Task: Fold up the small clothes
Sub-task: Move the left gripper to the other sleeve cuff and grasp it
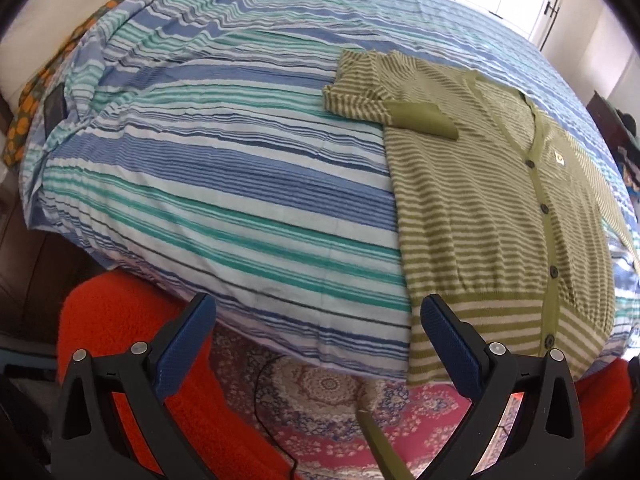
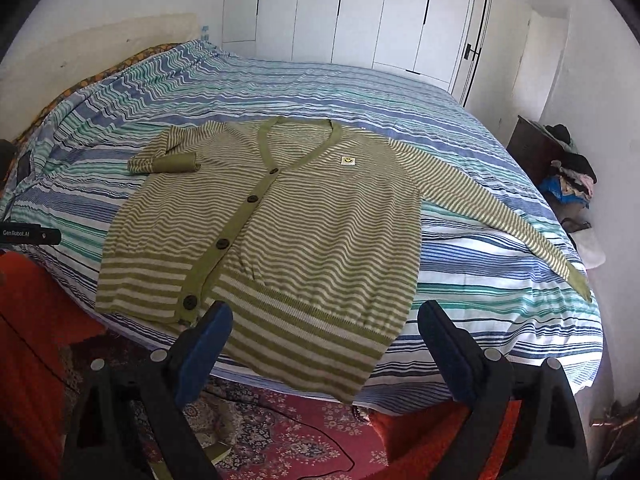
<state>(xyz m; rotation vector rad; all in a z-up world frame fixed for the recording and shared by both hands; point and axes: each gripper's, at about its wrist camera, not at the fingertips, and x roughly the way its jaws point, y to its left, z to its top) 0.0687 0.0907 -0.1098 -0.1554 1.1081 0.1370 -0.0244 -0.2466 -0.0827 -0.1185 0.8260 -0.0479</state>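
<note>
A green and cream striped cardigan (image 2: 288,216) lies flat, buttoned, on the striped bed, its hem hanging over the near edge. Its left sleeve (image 2: 172,162) is folded in across the chest, cuff up. Its right sleeve (image 2: 508,220) stretches out straight to the right. In the left wrist view the cardigan (image 1: 492,208) lies at the right, with the folded cuff (image 1: 424,118) on it. My left gripper (image 1: 316,316) is open and empty, near the bed's edge left of the hem. My right gripper (image 2: 324,320) is open and empty, just above the hem.
The bed (image 2: 480,280) has a blue, green and white striped cover. A red patterned rug (image 2: 304,432) lies below with a black cable (image 1: 264,400) on it. An orange fuzzy thing (image 1: 120,320) sits at the left. White wardrobes (image 2: 360,12) stand behind; a clothes pile (image 2: 568,176) sits at the right.
</note>
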